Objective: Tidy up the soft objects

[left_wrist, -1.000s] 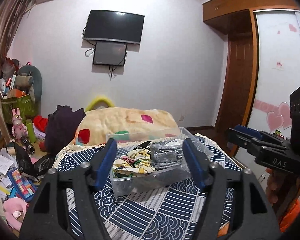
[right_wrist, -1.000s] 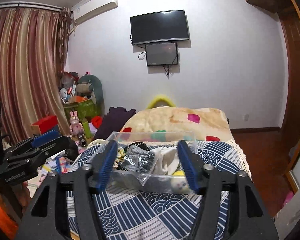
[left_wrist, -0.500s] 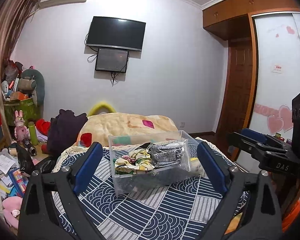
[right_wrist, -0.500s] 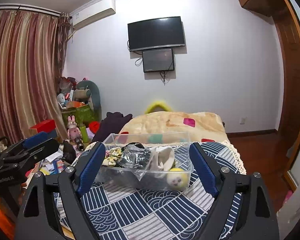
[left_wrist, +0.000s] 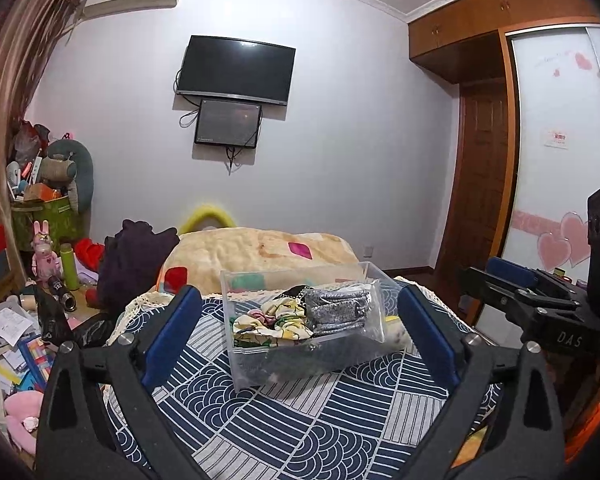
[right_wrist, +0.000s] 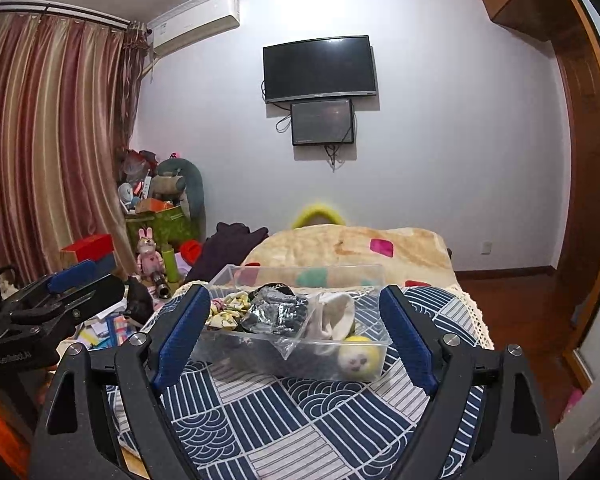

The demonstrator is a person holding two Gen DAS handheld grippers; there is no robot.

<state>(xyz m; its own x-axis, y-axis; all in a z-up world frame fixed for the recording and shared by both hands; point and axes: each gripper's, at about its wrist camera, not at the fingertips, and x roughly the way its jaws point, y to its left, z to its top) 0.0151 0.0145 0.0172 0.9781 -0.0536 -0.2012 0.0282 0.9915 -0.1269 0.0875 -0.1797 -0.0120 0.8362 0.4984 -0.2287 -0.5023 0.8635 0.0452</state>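
One clear plastic bin stands on the blue-and-white patterned bedspread, holding four soft items that can be counted: one yellow floral fabric piece, one grey sparkly item in a clear bag, one white cloth and one round yellow plush ball with a face (pressed against the bin's near right corner in the right wrist view). What lies under them is too dim to count.

Two hand-held grippers face the bin. The left gripper has just been opening; its blue pads stand wide, one on each side of the bin and clear of its walls, holding nothing. The right gripper has likewise just been opening, its pads apart and flanking the bin, gripping nothing.

Beyond the bin lies one beige blanket with coloured patches. Two dark screens hang on the far wall, one above the other.
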